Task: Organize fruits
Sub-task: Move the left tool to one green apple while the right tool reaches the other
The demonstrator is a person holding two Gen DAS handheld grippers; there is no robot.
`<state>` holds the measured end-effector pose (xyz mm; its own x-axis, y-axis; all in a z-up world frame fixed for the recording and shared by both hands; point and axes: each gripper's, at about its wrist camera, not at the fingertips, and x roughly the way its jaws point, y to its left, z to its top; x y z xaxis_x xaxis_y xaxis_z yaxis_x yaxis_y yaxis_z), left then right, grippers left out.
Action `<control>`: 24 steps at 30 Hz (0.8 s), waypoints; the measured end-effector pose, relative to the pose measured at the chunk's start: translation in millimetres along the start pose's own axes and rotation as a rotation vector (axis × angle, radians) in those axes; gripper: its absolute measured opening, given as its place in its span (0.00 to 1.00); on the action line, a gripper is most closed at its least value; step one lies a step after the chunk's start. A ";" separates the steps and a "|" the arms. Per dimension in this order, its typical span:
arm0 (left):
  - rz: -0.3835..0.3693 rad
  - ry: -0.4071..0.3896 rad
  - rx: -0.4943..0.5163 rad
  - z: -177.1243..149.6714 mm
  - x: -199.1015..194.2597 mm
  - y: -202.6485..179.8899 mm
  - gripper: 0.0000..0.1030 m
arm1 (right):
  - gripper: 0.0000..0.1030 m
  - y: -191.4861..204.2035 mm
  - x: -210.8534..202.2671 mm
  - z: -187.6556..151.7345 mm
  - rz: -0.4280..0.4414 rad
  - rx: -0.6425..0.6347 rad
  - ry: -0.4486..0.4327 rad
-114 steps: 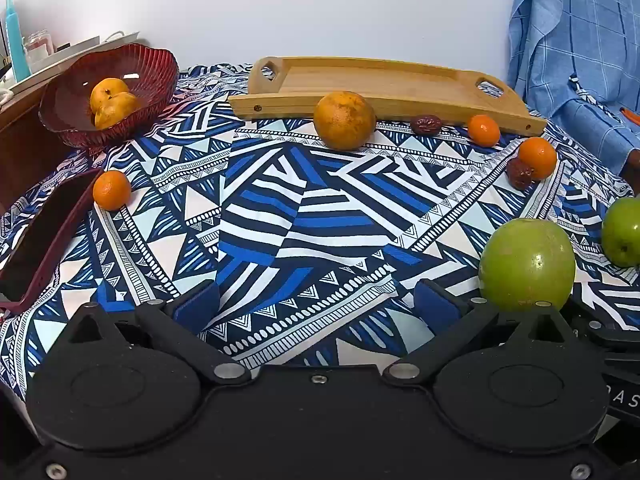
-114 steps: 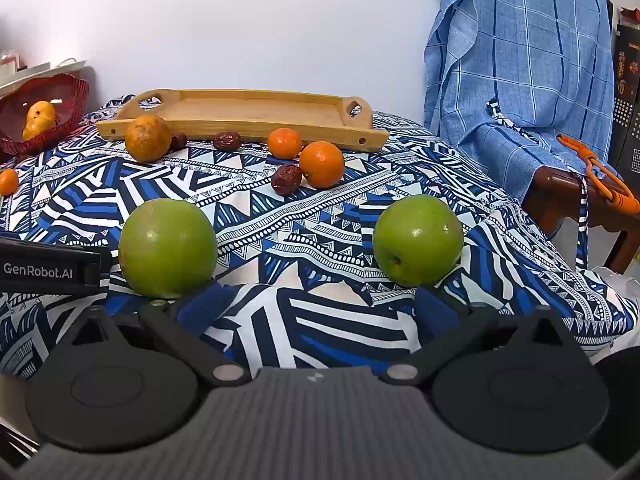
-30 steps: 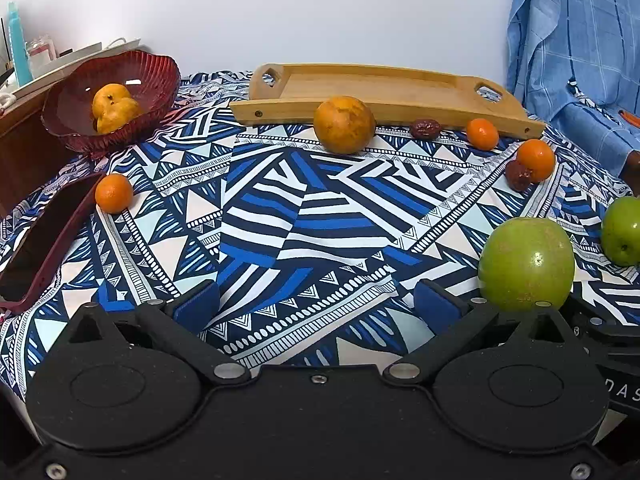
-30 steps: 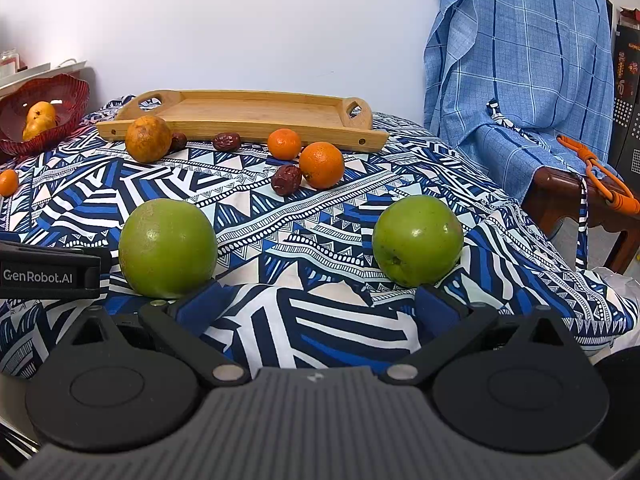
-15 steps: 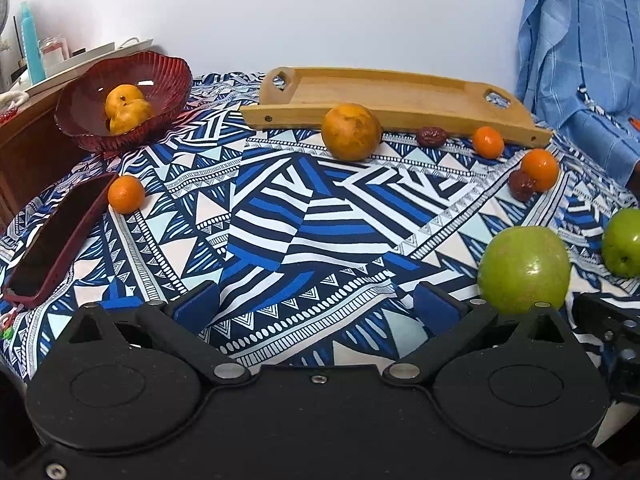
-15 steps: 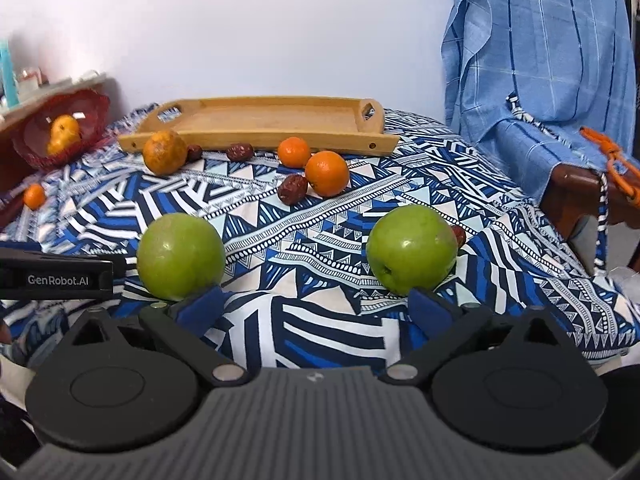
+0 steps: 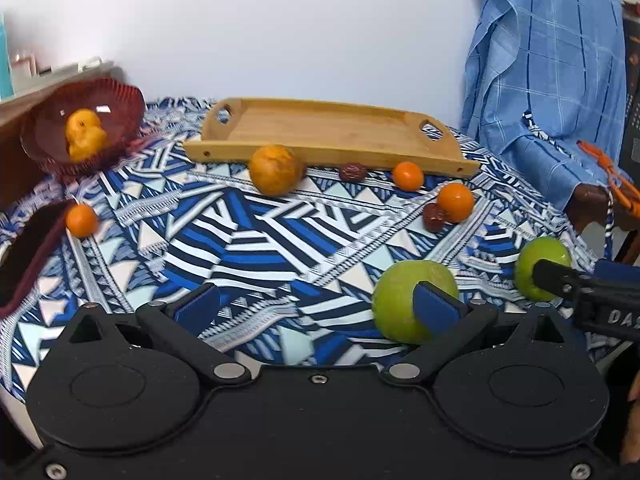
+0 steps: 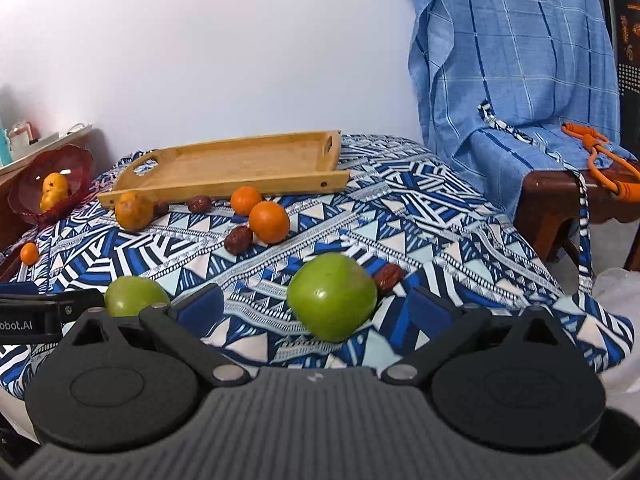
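Nearest in the right wrist view: right gripper (image 8: 316,306), spread wide and empty, with a green apple (image 8: 332,297) sitting on the patterned surface (image 8: 440,216) between the two blue fingertips, closer to the right one but touching neither. Just behind that apple, a dark date (image 8: 389,275). Off to the left, a second green apple (image 8: 135,301), partly hidden behind the gripper's left finger and next to the black body of the other tool.

Nearest in the left wrist view: left gripper (image 7: 318,306), likewise wide open and holding nothing. Right blue fingertip (image 7: 434,306) overlapping the front of the second green apple (image 7: 404,300); contact impossible to judge. Only bare patterned cloth between the fingers. Right gripper's black finger across the first apple (image 7: 538,268) at far right.

Farther back, mid-surface: an orange (image 8: 269,222) touching another date (image 8: 238,240), a smaller tangerine (image 8: 245,201) behind, a third date (image 8: 199,203), and a large mottled orange (image 8: 133,211) just in front of the wooden tray (image 8: 224,168). Tray empty. A lone tangerine (image 7: 81,221) near the left edge, beside a dark red case (image 7: 24,256).

Farthest left: red bowl (image 7: 120,100) holding yellow-orange fruit (image 7: 84,134). At far right, a blue checked cloth (image 8: 512,60) draped over a wooden chair (image 8: 552,200).
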<state>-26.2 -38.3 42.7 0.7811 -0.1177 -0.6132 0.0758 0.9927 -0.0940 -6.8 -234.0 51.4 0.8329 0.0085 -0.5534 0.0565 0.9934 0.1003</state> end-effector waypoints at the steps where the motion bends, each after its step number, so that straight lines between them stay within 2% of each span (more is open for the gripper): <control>1: -0.010 0.008 -0.013 1.4 1.1 -1.1 1.00 | 1.00 -1.2 1.3 0.5 0.005 -0.010 -0.008; 6: -0.029 0.035 -0.012 2.9 4.1 -11.3 1.00 | 0.95 -1.0 11.0 0.1 0.015 -0.057 -0.026; 17: -0.087 -0.009 0.081 0.1 1.4 -38.0 0.99 | 0.86 -9.8 28.0 -4.6 0.047 0.016 0.020; 22: -0.119 0.019 0.099 -0.4 10.4 -47.0 0.93 | 0.78 -11.4 26.6 -5.9 0.037 0.016 0.017; 24: -0.128 0.025 0.099 -1.3 13.6 -48.9 0.86 | 0.77 -12.6 26.0 -6.2 0.040 0.023 0.014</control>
<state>-20.1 -88.5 38.0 0.7456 -0.2432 -0.6204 0.2360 0.9671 -0.0954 10.8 -245.6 30.6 0.8272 0.0503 -0.5597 0.0357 0.9893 0.1417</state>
